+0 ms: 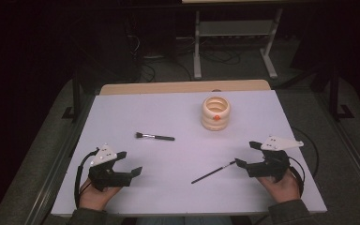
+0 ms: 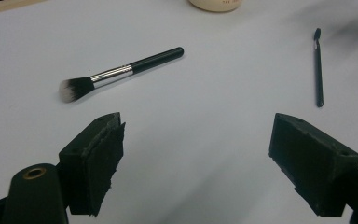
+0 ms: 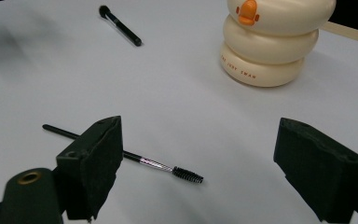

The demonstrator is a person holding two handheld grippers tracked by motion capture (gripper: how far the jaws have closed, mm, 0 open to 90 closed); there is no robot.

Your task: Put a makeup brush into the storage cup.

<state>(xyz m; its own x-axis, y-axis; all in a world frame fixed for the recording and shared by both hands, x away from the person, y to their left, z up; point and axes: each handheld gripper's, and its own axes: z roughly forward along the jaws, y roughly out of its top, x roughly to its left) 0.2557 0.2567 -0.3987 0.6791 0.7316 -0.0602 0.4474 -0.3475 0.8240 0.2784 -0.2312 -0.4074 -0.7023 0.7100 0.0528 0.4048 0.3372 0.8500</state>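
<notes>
The cream ringed holder is bearing small red lettering on its lowest ring, seemingly "THE JUST SWAN".

A white rectangular table top with a bare wooden strip along its far edge stands on grey carpet — beyond it, a white metal-legged frame and dark cables — the room behind is dim.
</notes>
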